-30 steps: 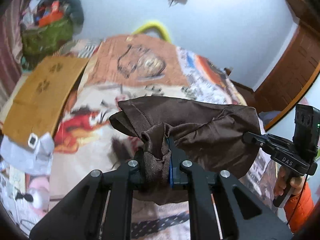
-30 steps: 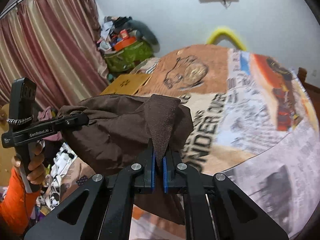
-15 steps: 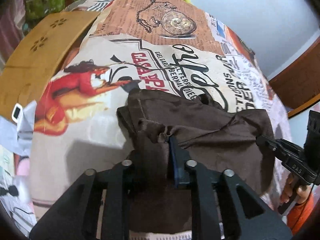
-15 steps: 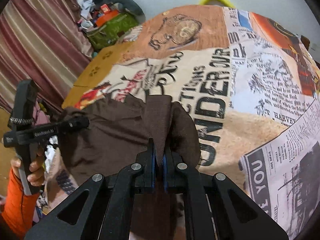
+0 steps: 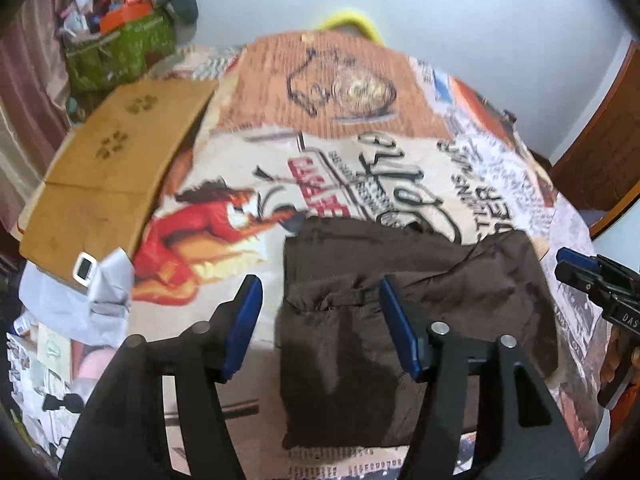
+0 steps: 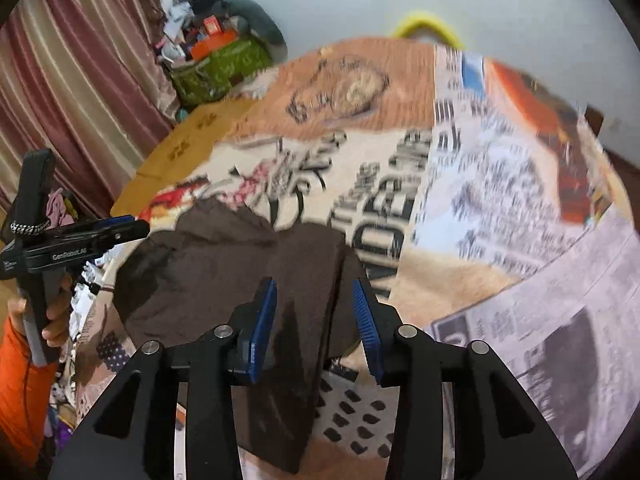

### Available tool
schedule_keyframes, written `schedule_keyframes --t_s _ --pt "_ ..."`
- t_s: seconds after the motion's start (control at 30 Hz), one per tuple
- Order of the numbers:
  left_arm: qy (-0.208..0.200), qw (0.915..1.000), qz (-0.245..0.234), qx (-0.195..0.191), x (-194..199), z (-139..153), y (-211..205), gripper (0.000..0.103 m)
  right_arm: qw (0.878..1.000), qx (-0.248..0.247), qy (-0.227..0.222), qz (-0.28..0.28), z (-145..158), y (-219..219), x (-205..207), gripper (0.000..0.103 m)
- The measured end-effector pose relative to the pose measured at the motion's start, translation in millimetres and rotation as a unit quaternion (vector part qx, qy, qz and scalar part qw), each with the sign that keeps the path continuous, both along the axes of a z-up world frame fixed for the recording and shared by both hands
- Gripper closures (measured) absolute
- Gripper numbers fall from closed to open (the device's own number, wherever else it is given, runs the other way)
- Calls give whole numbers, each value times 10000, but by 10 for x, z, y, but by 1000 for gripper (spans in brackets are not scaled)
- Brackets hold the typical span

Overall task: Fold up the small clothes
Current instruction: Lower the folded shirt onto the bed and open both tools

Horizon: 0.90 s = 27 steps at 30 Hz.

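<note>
Your left tongs (image 5: 320,320) are standing wide open, blue pads (image 5: 244,324) well apart and gripping nothing. The brown garment (image 5: 400,300) is lying on the printed bedspread (image 5: 360,168), spreading from between the pads out past the right-hand pad and hanging over the bed's near edge. The left pad is sitting over bare bedspread; the right pad is overlapping the cloth.

Your right tongs (image 6: 314,320) are also standing open, though less widely, with nothing clamped. In this view the brown garment (image 6: 224,276) is lying ahead of and beneath the pads, with one strip running down between them.

Only the left wrist view is showing the flat cardboard sheet (image 5: 108,176) at the bedspread's left side and the garment's seam and straight top edge. It is also catching the right tongs (image 5: 580,268) at the frame's right edge, apart from the cloth.

Only the right wrist view is showing the striped curtain (image 6: 80,92), the orange-sleeved left hand (image 6: 52,312) on its handle, and the left tongs (image 6: 116,228) hovering just beside the garment's upper left corner. Whether they are touching it, you cannot tell.
</note>
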State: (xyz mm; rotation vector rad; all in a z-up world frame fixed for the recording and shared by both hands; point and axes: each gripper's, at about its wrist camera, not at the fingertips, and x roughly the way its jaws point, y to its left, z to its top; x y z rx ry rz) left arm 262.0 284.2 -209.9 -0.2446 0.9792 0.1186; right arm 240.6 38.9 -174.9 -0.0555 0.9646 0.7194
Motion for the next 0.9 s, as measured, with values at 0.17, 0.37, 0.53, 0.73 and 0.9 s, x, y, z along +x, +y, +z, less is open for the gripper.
schedule_keyframes --t_s 0.17,0.37,0.53,0.73,0.9 --pt "7 9999 -95 -36 -22 -31 -7 42 9991 164 -30 391 62 216 -4 67" --pt "555 9982 11 216 168 -485 -12 42 9981 -235 128 559 -325 504 166 67" --pt "672 9975 212 76 360 -660 140 41 9986 -264 349 299 -538 371 396 67" --pt "341 9984 427 127 345 -413 176 41 9992 -348 169 -102 -390 158 391 67" --pt "205 9996 67 171 113 -248 6 40 9999 -57 89 84 -165 35 139 66"
